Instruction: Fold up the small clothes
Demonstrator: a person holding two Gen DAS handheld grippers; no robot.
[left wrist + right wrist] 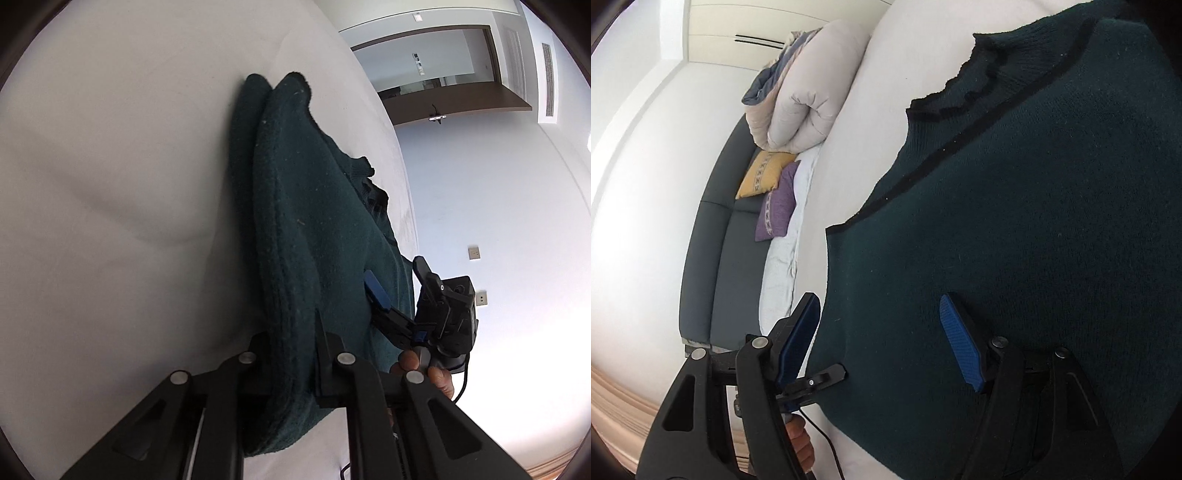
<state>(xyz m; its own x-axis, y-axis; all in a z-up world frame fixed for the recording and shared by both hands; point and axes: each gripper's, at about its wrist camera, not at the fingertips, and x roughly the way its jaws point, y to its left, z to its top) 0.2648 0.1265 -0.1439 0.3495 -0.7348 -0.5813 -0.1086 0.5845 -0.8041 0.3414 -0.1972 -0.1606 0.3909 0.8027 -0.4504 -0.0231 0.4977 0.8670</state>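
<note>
A dark green knit sweater (314, 229) with black trim lies on a white bed (110, 184). My left gripper (291, 343) is shut on a doubled edge of the sweater, and the cloth hides its fingertips. In the right wrist view the sweater (1034, 221) fills the right half, neckline toward the top. My right gripper (879, 306) is open with blue pads (960, 343). One of its fingers hangs over the bed and the other over the knit, and the pads do not press the cloth. The left gripper (838, 371) pinches the sweater's edge just below. The right gripper (393, 271) also shows in the left wrist view, held by a hand.
A rolled pale duvet (805, 99) lies at the bed's far end. A yellow pillow (764, 173) and a purple pillow (779, 206) lean on a dark grey padded headboard (720, 258). A wall with sockets (474, 253) and a doorway stand beyond the bed's edge.
</note>
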